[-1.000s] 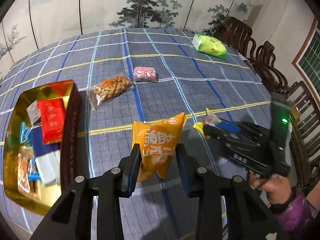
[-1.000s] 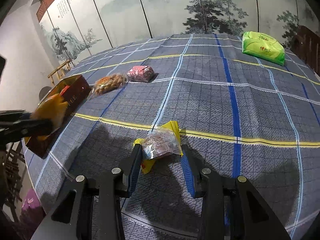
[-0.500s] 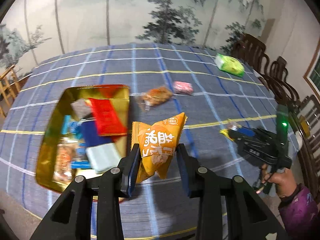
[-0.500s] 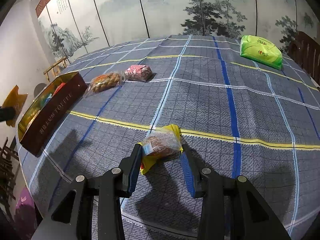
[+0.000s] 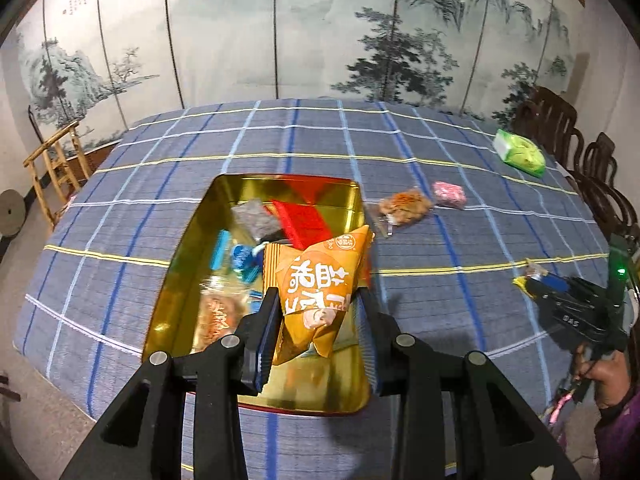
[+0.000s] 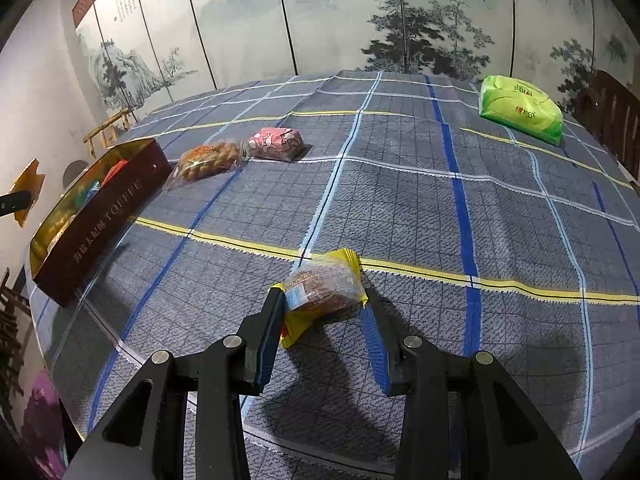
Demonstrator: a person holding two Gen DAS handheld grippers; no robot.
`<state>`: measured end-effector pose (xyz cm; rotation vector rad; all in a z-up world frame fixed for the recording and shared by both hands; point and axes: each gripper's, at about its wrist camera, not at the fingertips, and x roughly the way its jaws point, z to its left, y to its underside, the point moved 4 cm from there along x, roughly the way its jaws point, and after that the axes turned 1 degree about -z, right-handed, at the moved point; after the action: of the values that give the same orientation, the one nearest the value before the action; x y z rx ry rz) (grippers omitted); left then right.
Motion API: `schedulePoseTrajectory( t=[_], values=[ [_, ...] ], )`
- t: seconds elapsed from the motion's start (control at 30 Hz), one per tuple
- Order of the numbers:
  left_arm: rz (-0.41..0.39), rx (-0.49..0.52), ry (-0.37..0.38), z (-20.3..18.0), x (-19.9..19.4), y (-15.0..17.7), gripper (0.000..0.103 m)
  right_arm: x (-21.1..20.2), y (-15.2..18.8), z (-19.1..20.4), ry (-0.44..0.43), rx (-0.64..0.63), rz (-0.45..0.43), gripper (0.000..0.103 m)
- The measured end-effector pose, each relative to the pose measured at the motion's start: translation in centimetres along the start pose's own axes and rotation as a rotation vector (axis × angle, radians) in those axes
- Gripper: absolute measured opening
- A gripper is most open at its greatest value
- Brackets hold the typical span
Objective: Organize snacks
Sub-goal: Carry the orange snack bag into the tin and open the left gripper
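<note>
My left gripper [image 5: 318, 312] is shut on an orange snack bag [image 5: 320, 284] and holds it above the gold tin [image 5: 188, 236], which holds several snacks. My right gripper [image 6: 324, 316] is shut on a yellow-edged clear snack packet [image 6: 324, 286] low over the tablecloth; it also shows in the left wrist view [image 5: 536, 280]. The tin [image 6: 96, 220] shows at the left of the right wrist view, with the orange bag [image 6: 28, 190] beyond it.
A clear bag of brown snacks [image 5: 404, 206] and a pink packet [image 5: 450, 194] lie right of the tin. A green pack [image 5: 520, 152] lies far right. Wooden chairs [image 5: 600, 184] stand along the right edge, another [image 5: 52, 168] at the left.
My left gripper has carried the orange bag leftward to above the tin. My right gripper has closed on the yellow-edged packet and raised it slightly.
</note>
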<state>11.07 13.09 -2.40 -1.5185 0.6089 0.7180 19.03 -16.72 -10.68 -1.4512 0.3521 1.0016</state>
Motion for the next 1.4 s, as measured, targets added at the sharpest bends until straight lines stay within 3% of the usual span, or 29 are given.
schedulePoseTrajectory(
  t=[0.47,1.4],
  values=[
    [0.027,-0.025,-0.067,2.7,2.1,0.8,0.033,0.0,0.0,0.0,0.001,0.000,0.000,0.040],
    [0.048,-0.028,-0.119,4.3,3.9,1.6,0.034,0.0,0.0,0.1,0.003,-0.002,0.000,0.040]
  ],
)
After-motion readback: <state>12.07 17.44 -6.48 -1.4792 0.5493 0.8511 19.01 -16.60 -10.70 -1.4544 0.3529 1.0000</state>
